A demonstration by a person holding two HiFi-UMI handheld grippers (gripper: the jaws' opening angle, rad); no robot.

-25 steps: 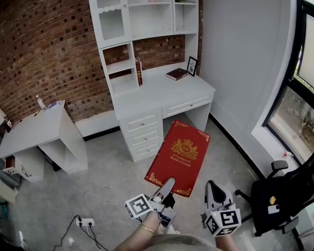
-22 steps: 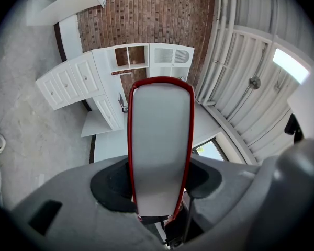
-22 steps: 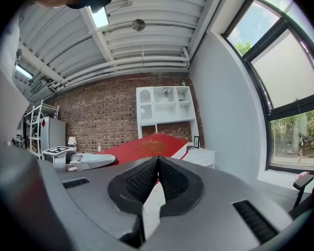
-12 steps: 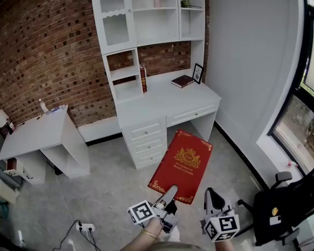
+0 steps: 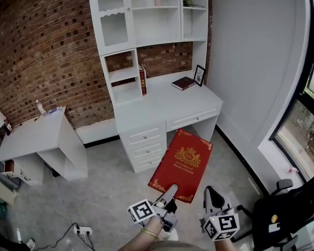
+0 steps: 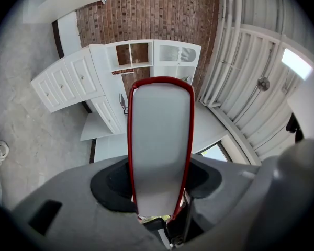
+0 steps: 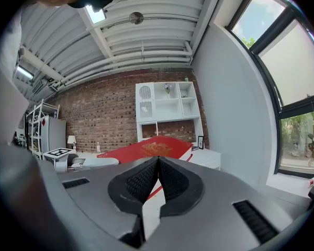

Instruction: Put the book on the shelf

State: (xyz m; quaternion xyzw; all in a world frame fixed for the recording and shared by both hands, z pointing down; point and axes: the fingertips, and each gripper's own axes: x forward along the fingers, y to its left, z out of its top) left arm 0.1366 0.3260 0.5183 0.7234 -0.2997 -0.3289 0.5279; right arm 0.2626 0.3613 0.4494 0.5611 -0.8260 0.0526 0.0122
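In the head view a large red book (image 5: 182,163) with a gold crest is held out flat over the floor in front of the white desk (image 5: 162,106). My left gripper (image 5: 169,196) is shut on its near edge. In the left gripper view the book's (image 6: 161,135) pale page edge, rimmed in red, fills the gap between the jaws of that gripper (image 6: 160,179). My right gripper (image 5: 211,196) hangs beside it to the right, shut and holding nothing. Its closed jaws (image 7: 157,166) face the book (image 7: 152,148) and the white shelf unit (image 7: 167,106). That shelf unit (image 5: 146,20) rises above the desk.
On the desk are an upright dark red book (image 5: 142,80), a flat book (image 5: 183,83) and a picture frame (image 5: 199,75). A small white table (image 5: 36,135) stands at the left, an office chair (image 5: 282,213) at the right, and a power strip (image 5: 76,230) lies on the floor.
The head view has shifted a little, so the desk and shelf unit sit slightly lower and to the right. The book stays in the left gripper's hold and the right gripper stays shut.
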